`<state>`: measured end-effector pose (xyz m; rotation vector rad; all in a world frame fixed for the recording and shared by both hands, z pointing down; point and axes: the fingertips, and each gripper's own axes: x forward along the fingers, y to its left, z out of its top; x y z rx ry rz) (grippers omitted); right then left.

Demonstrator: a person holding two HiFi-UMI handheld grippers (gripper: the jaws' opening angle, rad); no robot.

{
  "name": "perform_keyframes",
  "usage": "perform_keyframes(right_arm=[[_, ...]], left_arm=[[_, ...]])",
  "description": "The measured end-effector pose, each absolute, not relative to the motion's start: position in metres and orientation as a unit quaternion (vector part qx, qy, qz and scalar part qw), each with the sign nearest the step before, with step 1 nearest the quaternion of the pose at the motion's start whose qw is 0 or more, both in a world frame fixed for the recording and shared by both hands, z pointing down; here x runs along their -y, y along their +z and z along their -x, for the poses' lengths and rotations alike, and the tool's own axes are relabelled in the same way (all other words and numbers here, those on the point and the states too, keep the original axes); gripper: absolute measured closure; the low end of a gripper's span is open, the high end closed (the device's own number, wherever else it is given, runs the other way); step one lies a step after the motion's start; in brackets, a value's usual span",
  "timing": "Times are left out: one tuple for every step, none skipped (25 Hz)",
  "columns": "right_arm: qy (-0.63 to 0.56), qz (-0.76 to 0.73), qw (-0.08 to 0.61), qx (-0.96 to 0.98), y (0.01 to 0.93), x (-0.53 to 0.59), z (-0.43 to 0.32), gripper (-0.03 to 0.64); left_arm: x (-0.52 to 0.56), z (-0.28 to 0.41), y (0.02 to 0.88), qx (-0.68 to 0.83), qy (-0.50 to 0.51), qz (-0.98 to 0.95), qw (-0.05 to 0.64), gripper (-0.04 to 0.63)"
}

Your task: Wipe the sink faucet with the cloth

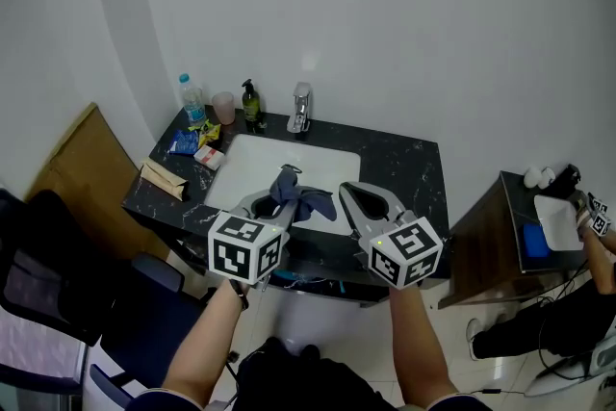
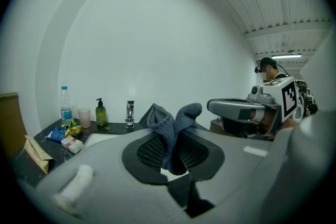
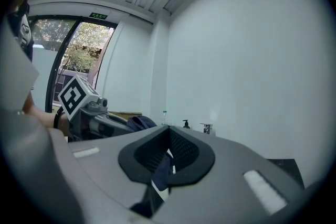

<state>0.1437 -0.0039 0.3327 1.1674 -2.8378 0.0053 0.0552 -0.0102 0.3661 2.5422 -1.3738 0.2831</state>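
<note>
1. Soft, light, limp cloth (image 1: pixel 306 199); likely to bunch and drape, not to break; could slide loose under hard rubbing; best taken by a gathered fold, leaving a free wad for wiping.
2. Pinched in the left tool (image 2: pixel 169 140), jaws closed on a bunched fold, loose ends standing above them; held over the near edge of the sink (image 1: pixel 248 155), well apart from the faucet (image 1: pixel 301 108) at the tabletop's far edge.
3. Right tool (image 1: pixel 361 195) closed, seemingly on nothing, just beside the left.
4. Dark marbled tabletop (image 1: pixel 409 170), hard, probably slick; bottle (image 1: pixel 192 97), cup (image 1: pixel 224 107) and soap dispenser (image 1: pixel 252 105) near the far left corner, close to the faucet.
5. Plain white wall (image 1: pixel 404 24) behind.
</note>
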Motion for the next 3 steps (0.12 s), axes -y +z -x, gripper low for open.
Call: perform_keyframes(right_arm=[[0.001,-0.380,0.036,0.924,0.3323,0.0038,-0.1435,0.612],[0.001,-0.380,0.036,0.924,0.3320,0.0037,-0.1433,0.612],[0.001,-0.379,0.036,0.925,0.3317,0.0036,-0.1432,0.612]], left_arm=[[0.0102,-0.0550,0.3657,0.470,0.097,-0.869,0.119,0.552],[0.0101,-0.0548,0.3653,0.471,0.096,-0.869,0.119,0.552],[0.0100,-0.0546,0.3648,0.471,0.096,-0.869,0.119,0.552]])
